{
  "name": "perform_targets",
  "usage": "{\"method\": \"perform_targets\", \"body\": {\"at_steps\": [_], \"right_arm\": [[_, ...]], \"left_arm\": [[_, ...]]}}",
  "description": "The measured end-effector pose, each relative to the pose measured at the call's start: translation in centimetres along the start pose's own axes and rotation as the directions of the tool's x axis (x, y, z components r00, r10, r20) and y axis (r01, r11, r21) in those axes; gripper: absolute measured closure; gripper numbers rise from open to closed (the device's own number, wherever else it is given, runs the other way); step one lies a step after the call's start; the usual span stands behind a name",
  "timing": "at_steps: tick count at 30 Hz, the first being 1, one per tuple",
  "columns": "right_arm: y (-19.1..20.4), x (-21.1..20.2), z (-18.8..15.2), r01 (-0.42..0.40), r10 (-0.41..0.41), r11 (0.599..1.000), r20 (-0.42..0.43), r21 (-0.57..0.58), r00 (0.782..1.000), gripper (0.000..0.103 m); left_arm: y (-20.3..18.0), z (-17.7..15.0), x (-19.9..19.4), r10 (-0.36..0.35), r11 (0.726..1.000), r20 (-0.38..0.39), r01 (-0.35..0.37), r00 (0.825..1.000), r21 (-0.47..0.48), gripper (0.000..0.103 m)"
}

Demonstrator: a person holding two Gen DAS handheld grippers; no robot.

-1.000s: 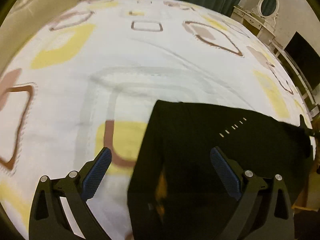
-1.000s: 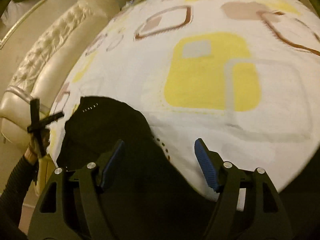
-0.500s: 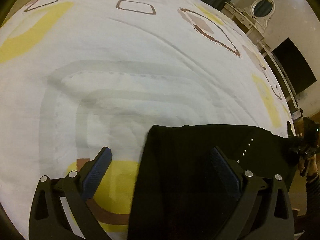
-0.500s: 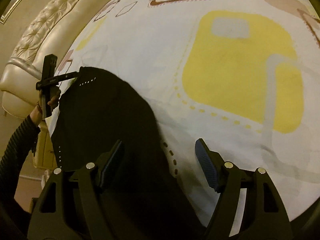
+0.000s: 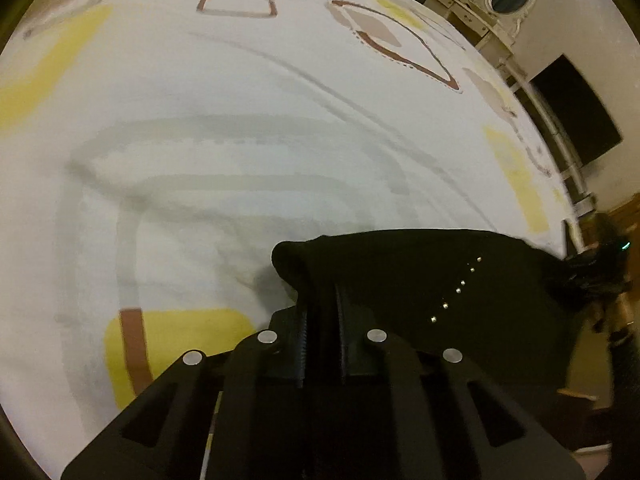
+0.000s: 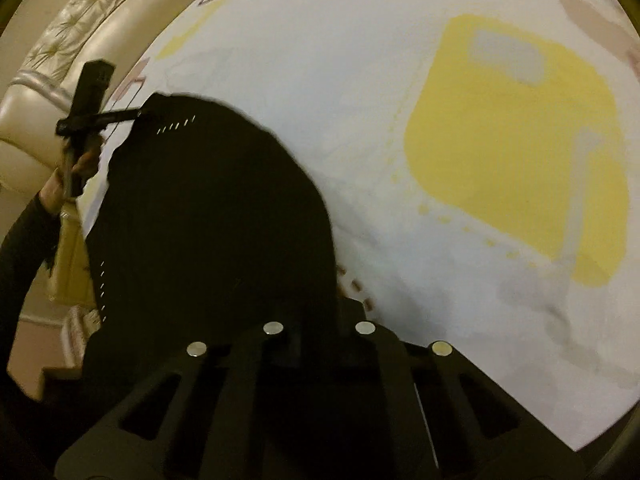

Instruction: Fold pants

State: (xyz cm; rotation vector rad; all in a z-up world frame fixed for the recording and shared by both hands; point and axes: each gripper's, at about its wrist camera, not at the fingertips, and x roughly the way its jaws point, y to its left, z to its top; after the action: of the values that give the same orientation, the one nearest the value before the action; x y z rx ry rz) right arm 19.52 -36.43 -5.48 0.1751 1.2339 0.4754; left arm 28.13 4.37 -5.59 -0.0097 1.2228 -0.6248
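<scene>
Blur softens both views, and we cannot make out folds or seams in the black pants [image 5: 420, 280]; only rows of small pale studs break the dark cloth. They lie on the bed [image 5: 240, 120], near its edge, on a smooth white sheet printed with yellow, brown and grey rounded squares. Our left gripper [image 5: 322, 320] is clenched on a bunched corner of the pants. Our right gripper [image 6: 316, 320] is also closed on the cloth, though its tips merge with the black fabric. A quilted cream headboard [image 6: 80, 28] curves behind, partly cut off.
</scene>
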Motion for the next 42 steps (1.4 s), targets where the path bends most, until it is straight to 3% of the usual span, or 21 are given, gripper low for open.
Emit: {"method": "perform_targets", "body": {"at_steps": [2, 4, 7, 9, 14, 20, 28, 32, 36, 39, 42], "right_arm": [[0.2, -1.8, 0.4, 0.059, -0.061, 0.998, 0.086, 0.018, 0.994, 0.098], [1.3, -3.0, 0.4, 0.129, -0.127, 0.992, 0.139, -0.006, 0.982, 0.098], [4.8, -4.6, -0.6, 0.303, -0.275, 0.948, 0.239, -0.092, 0.931, 0.098], [6.6, -5.2, -1.9, 0.373, -0.324, 0.919, 0.29, -0.132, 0.901, 0.098], [10.4, -5.7, -6.9, 0.447, -0.36, 0.876, 0.373, -0.181, 0.855, 0.098], [13.6, -5.6, -12.9, 0.49, -0.37, 0.845, 0.426, -0.216, 0.826, 0.098], [14.8, -2.9, -19.0, 0.477, -0.376, 0.843, 0.362, -0.247, 0.853, 0.098], [14.6, -1.1, -20.4, 0.46, -0.377, 0.855, 0.321, -0.24, 0.869, 0.095], [15.0, 0.0, -21.2, 0.481, -0.405, 0.847, 0.312, -0.226, 0.859, 0.093], [14.7, -0.6, -21.3, 0.451, -0.391, 0.876, 0.295, -0.171, 0.872, 0.086], [14.4, -1.8, -22.0, 0.396, -0.355, 0.911, 0.271, -0.116, 0.895, 0.067]], "left_arm": [[-0.7, 0.0, -0.7, 0.03, 0.999, 0.03, -0.031, 0.999, 0.024, 0.093], [-0.9, 0.2, -2.2, 0.015, 1.0, 0.087, -0.015, 0.996, 0.001, 0.094], [-1.1, -0.1, -5.1, -0.014, 0.999, 0.172, 0.019, 0.985, -0.027, 0.094], [-1.4, -1.1, -7.1, -0.034, 0.999, 0.215, 0.039, 0.976, -0.021, 0.094], [-3.2, -5.1, -10.4, -0.049, 0.998, 0.273, 0.054, 0.961, -0.01, 0.095], [-4.6, -9.9, -13.3, -0.055, 0.998, 0.31, 0.063, 0.949, -0.015, 0.096], [-3.8, -16.6, -13.5, -0.057, 0.992, 0.297, 0.088, 0.953, -0.092, 0.097], [-2.9, -19.3, -12.2, -0.06, 0.984, 0.272, 0.103, 0.96, -0.145, 0.097], [-2.6, -20.9, -10.6, -0.03, 0.98, 0.23, 0.074, 0.973, -0.185, 0.095], [-2.3, -22.2, -10.2, -0.032, 0.969, 0.217, 0.083, 0.976, -0.232, 0.087], [-1.5, -23.6, -10.7, -0.066, 0.944, 0.226, 0.134, 0.972, -0.303, 0.071]]}}
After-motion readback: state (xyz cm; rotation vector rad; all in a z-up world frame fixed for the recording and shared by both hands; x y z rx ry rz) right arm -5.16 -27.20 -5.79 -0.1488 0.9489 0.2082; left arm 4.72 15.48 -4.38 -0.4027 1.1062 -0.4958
